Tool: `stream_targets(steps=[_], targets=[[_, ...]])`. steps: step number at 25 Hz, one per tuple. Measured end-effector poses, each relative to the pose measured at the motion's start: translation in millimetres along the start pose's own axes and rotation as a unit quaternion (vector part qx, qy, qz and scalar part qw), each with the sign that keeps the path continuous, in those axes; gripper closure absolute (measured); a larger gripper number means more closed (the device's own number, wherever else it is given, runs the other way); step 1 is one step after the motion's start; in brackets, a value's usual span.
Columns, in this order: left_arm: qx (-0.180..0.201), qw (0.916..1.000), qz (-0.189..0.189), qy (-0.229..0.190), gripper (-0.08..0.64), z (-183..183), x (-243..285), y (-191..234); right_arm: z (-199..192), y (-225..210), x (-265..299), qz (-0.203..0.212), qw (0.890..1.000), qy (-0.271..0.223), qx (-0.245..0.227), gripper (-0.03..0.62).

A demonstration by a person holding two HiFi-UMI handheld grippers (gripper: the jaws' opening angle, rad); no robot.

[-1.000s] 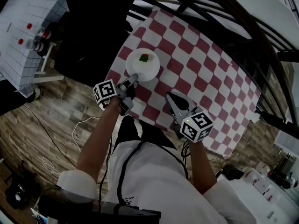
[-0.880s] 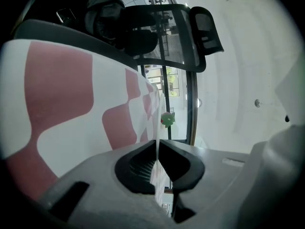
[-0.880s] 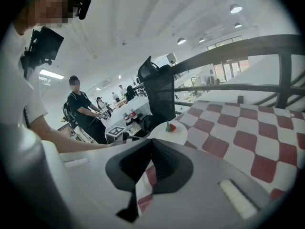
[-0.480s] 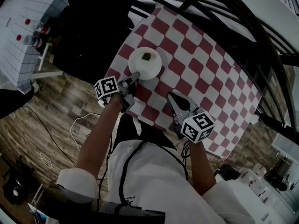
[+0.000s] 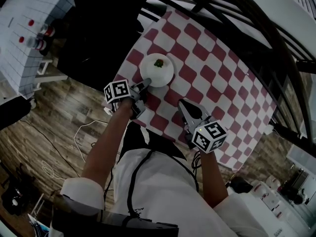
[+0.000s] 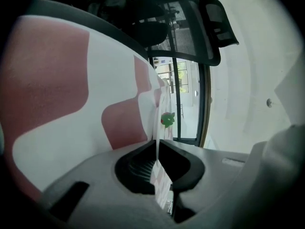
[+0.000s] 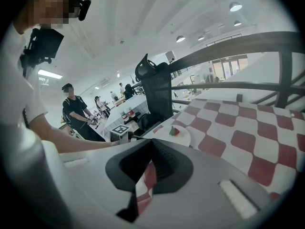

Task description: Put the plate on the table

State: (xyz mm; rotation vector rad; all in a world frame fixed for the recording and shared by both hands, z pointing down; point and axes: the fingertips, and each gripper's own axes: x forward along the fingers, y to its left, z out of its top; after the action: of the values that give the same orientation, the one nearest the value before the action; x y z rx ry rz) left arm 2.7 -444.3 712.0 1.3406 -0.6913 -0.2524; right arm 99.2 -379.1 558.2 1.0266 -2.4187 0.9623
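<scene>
A small white plate (image 5: 157, 70) with a red and green bit of food (image 5: 158, 62) on it lies at the near left part of the red and white checked table (image 5: 217, 73). My left gripper (image 5: 144, 84) is shut on the plate's near rim. In the left gripper view the plate (image 6: 157, 120) shows edge-on, its thin rim running between the jaws of the left gripper (image 6: 157, 147). My right gripper (image 5: 183, 104) hovers over the table's near edge, shut and empty. The right gripper view shows the plate (image 7: 180, 136) beyond the closed right gripper (image 7: 151, 147).
Black curved rails (image 5: 256, 28) run along the table's far side. A black office chair (image 7: 157, 92) stands left of the table. A white table with bottles (image 5: 34, 33) is at the upper left. Cables (image 5: 84, 132) lie on the wooden floor. People (image 7: 76, 113) stand in the background.
My left gripper and the plate have shifted slightly right and farther onto the table. The right gripper has hardly moved.
</scene>
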Motion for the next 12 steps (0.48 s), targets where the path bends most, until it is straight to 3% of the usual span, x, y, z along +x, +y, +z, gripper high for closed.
stream_targets(steps=[12], targets=[[-0.035, 0.9987, 0.035, 0.012, 0.532, 1.8, 2.7, 10.8, 3.9, 2.4, 3.7, -0.002, 1.0, 0.0, -0.002, 0.584]])
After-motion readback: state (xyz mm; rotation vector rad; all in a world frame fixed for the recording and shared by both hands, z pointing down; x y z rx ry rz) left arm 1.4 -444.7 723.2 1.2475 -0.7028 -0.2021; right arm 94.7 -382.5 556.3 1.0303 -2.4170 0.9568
